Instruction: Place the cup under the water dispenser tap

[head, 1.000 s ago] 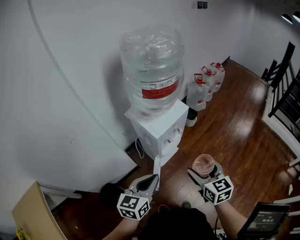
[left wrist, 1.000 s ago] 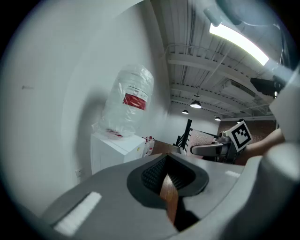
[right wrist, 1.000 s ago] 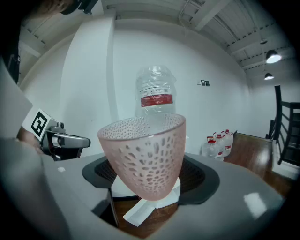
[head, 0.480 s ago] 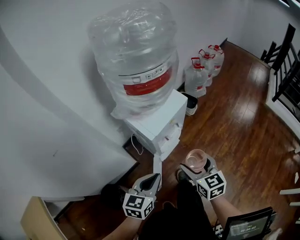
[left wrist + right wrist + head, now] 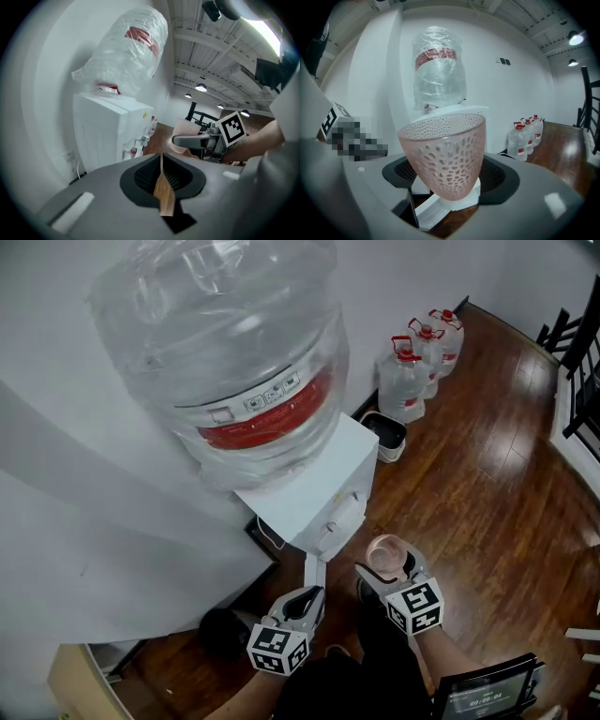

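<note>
A pink, dimpled translucent cup (image 5: 386, 553) stands upright between the jaws of my right gripper (image 5: 390, 570), which is shut on its lower half. In the right gripper view the cup (image 5: 445, 154) fills the middle, with the right gripper (image 5: 449, 174) around it and the dispenser behind it. The white water dispenser (image 5: 314, 491) carries a large clear bottle (image 5: 234, 362). Its taps (image 5: 132, 151) show low on its front. The cup is in front of the dispenser and a little to its right, apart from it. My left gripper (image 5: 302, 602) is shut and empty (image 5: 161, 161), to the cup's left.
Spare water bottles (image 5: 419, 371) stand along the white wall at the back right, with a small white bin (image 5: 384, 435) beside the dispenser. A cardboard box (image 5: 80, 685) and a dark object (image 5: 220, 629) lie at the lower left. A screen (image 5: 483, 695) sits by my right arm on the wood floor.
Both grippers have sunk and come nearer the dispenser, which now looms larger in the head view. The cup stays held in the right gripper.
</note>
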Tool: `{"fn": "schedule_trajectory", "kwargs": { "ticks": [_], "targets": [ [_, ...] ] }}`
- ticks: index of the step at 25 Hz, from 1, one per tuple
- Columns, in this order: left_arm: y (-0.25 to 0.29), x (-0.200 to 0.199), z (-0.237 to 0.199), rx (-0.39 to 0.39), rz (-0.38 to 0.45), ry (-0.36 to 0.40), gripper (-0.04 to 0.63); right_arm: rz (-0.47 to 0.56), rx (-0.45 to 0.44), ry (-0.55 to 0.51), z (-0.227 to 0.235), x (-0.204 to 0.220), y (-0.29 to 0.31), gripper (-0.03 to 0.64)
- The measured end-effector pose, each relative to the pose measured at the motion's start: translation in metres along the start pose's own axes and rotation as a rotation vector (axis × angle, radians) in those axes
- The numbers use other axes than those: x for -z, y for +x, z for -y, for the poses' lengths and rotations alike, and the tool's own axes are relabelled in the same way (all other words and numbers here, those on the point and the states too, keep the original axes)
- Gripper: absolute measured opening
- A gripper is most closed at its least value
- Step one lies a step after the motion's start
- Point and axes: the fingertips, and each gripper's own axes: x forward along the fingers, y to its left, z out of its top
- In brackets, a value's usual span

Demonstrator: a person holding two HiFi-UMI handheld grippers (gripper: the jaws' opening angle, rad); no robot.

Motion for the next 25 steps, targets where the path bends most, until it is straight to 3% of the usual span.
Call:
{"fn": "schedule_trajectory", "kwargs": {
  "ticks": [4, 11, 25],
  "targets": [
    [0.035, 0.012, -0.015, 0.007, -0.046, -0.02, 0.13, -0.03, -0.009, -0.008, 0.029, 0.016, 0.035, 0.376],
    [0.094, 0.07, -0.028, 0.035, -0.073, -0.033, 0.135, -0.042, -0.021, 0.0, 0.068, 0.085, 0.089, 0.376],
    [0.179, 0.103, -0.052, 0.075, -0.089, -0.02, 0.169, -0.064, -0.066, -0.013, 0.121, 0.172, 0.201, 0.376]
  ]
}}
